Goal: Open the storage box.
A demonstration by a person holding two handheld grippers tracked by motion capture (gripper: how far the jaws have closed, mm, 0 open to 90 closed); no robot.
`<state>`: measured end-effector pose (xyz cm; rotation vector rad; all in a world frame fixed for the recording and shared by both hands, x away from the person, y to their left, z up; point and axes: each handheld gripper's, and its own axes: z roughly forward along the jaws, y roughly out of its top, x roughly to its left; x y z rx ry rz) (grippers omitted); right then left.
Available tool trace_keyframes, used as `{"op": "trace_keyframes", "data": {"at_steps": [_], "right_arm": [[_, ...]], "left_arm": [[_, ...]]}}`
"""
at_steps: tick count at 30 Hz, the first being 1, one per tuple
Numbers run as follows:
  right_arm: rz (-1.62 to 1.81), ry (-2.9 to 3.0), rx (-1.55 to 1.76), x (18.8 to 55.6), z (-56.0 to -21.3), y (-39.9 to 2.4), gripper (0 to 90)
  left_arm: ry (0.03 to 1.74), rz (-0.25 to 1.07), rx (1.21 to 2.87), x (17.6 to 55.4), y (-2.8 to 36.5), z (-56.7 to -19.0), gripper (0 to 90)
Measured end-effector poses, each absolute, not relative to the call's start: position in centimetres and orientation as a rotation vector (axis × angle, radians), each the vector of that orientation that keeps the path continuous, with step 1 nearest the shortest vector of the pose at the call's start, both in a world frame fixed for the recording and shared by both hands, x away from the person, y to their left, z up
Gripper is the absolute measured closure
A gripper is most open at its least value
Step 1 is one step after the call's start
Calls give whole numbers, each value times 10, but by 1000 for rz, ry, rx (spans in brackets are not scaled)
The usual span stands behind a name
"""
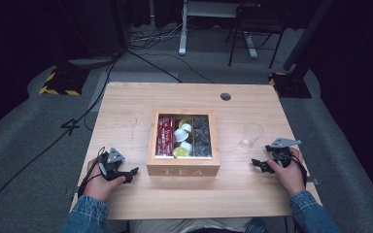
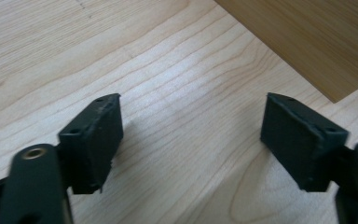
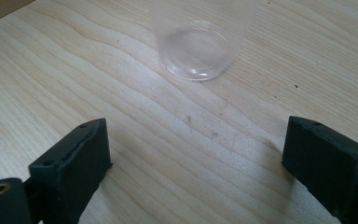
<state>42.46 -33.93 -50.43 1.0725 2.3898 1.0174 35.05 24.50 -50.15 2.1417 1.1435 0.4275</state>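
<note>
Both tools resting low on tabletop (image 1: 126, 104), likely start pose. Left tool (image 2: 191, 140) spread, nothing between, aimed at tea box (image 1: 183, 170) corner. Right tool (image 3: 196, 163) spread, empty, facing clear plastic cup (image 3: 198, 46) just ahead, upright, right of box. Box open w/ sachets, creamer pods. Path to cup unobstructed.

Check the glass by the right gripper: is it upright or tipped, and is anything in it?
Upright and empty: the glass stands on its base on the table, and its clear bottom shows nothing inside.
</note>
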Motion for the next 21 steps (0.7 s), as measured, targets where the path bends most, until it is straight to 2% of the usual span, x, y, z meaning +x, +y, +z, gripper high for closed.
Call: {"op": "trace_keyframes", "data": {"at_steps": [2,21], "right_arm": [[1018,2390,1073,425,-504,-339,74],[1025,2386,1075,424,-504,-340,80]], "left_arm": [[1154,446,2141,350,247,-499,254],[1085,452,2022,337,240,-443,272]]}}
